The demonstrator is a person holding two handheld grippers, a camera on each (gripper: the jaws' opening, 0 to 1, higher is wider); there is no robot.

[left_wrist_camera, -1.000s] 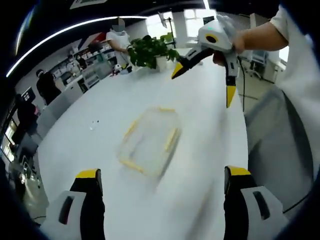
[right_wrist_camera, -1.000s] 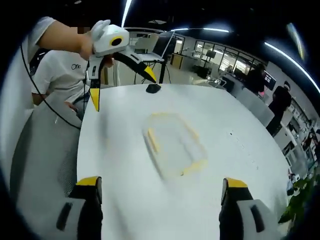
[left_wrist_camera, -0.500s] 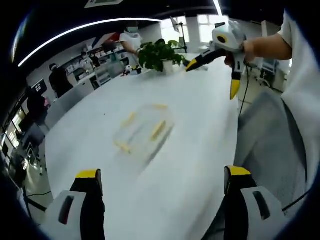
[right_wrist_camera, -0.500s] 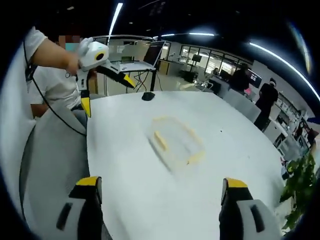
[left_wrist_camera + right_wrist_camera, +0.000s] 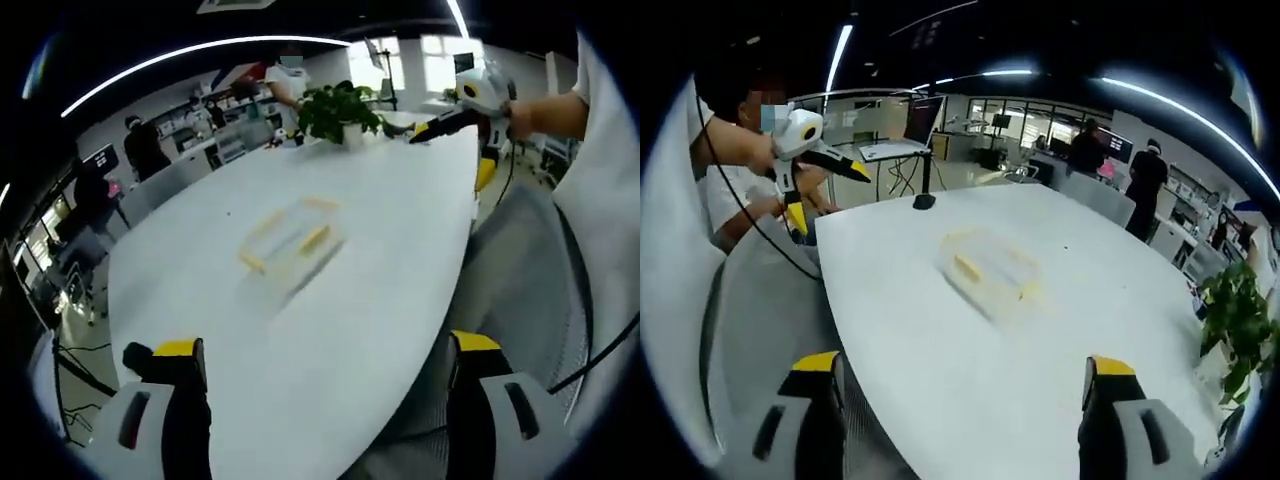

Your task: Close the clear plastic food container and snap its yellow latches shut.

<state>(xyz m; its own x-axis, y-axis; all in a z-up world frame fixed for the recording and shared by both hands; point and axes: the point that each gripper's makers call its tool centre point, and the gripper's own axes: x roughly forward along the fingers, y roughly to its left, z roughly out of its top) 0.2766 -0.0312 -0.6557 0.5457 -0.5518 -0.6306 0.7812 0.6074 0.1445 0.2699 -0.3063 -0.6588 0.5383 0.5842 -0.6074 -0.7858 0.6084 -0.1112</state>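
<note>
While both grippers hang well back from the round white table (image 5: 400, 260), the sensible move is to bring them in low and slow toward the clear rectangular plastic food container with yellow latches (image 5: 290, 240) — one to steady a side, the other to press each latch down squarely. The left gripper (image 5: 320, 360) has its yellow-tipped jaws spread wide and empty; the right gripper (image 5: 958, 368) is likewise apart, holding nothing. The container sits alone near the table's middle, blurred, lid seemingly resting on it; whether any latch is fastened, I cannot tell. A green potted plant (image 5: 338, 112) stands at the far edge.
</note>
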